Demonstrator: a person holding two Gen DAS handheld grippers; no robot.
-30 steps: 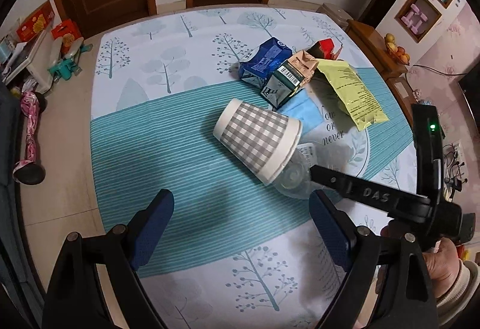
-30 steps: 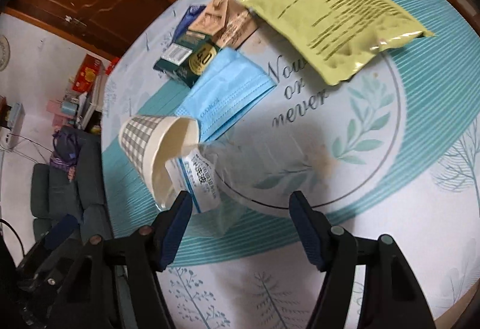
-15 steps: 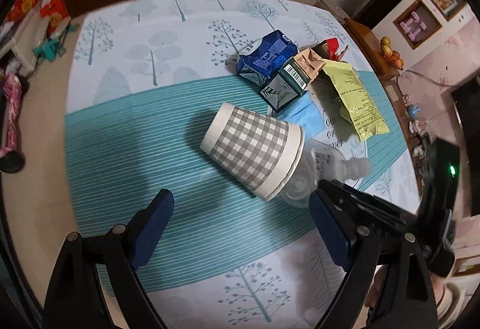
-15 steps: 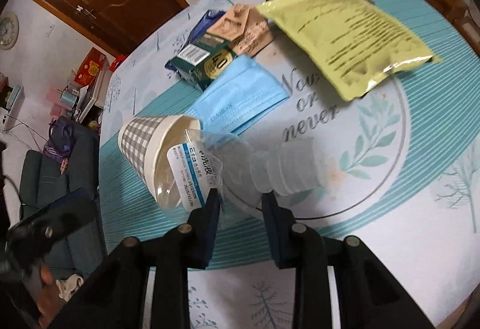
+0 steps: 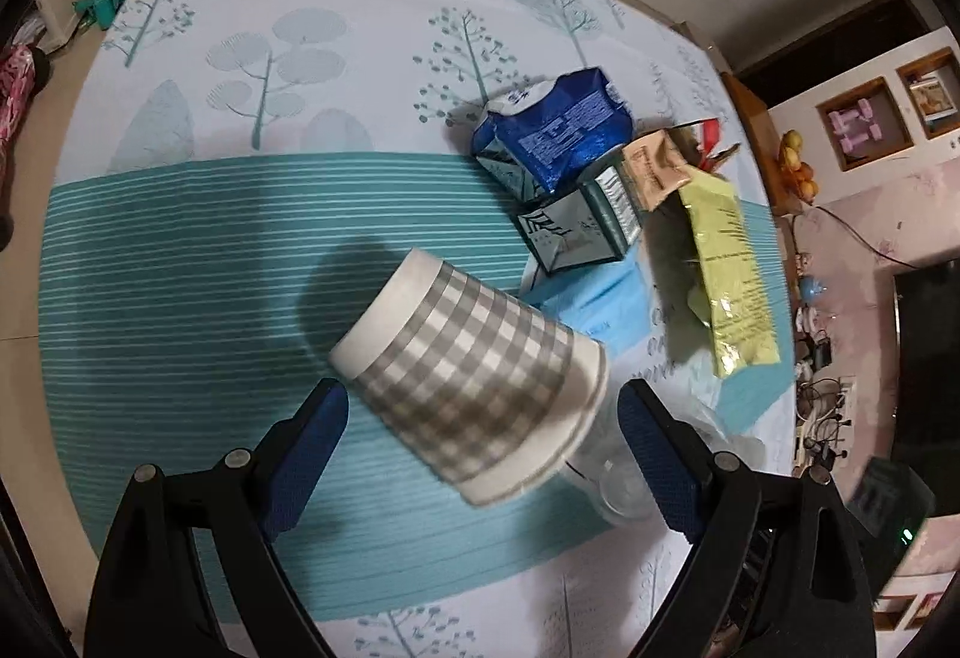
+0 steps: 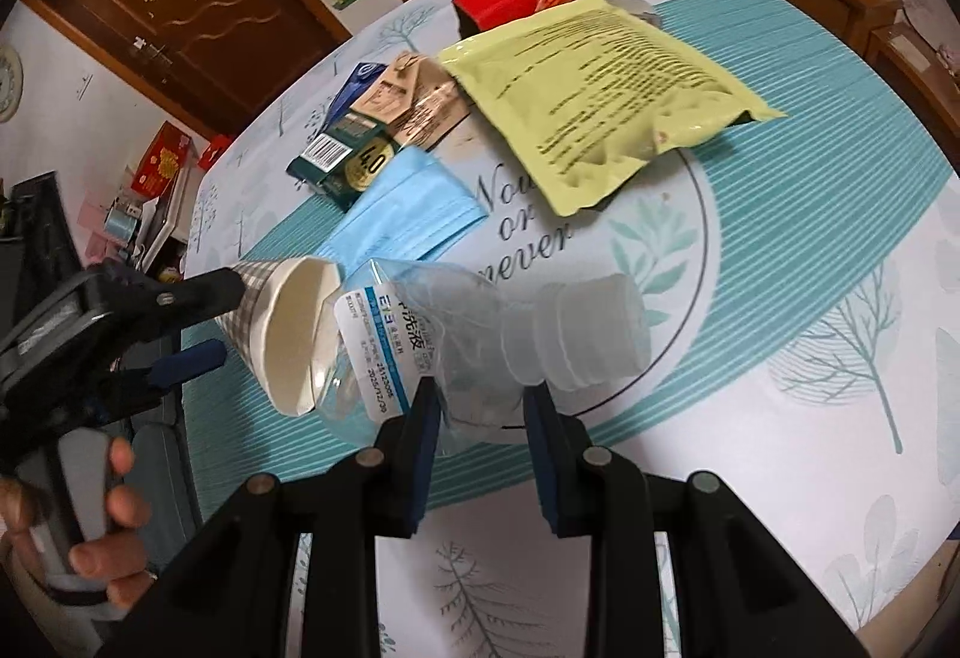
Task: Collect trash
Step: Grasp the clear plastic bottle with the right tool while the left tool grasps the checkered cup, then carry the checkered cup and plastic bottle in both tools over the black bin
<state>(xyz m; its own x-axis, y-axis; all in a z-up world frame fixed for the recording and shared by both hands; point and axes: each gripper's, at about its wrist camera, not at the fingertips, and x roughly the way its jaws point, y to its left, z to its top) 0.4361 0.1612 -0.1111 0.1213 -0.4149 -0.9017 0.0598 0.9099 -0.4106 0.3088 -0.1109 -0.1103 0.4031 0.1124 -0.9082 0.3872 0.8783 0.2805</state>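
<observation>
Right gripper: we pinch the crushed clear bottle at its middle, both pads pressed into the plastic; its white cap points to 3 o'clock.
Left gripper: our jaws stand spread wide, one finger on either side of the checked paper cup; the pads are not pressing it.
Cup: lies on its side on the teal-striped tablecloth, mouth towards 4 o'clock, with the bottle's base at its mouth.
Other trash: at 1 o'clock of the cup in the left view lie a blue carton, a green carton, a blue face mask and a yellow pouch; a red box sits beyond.
</observation>
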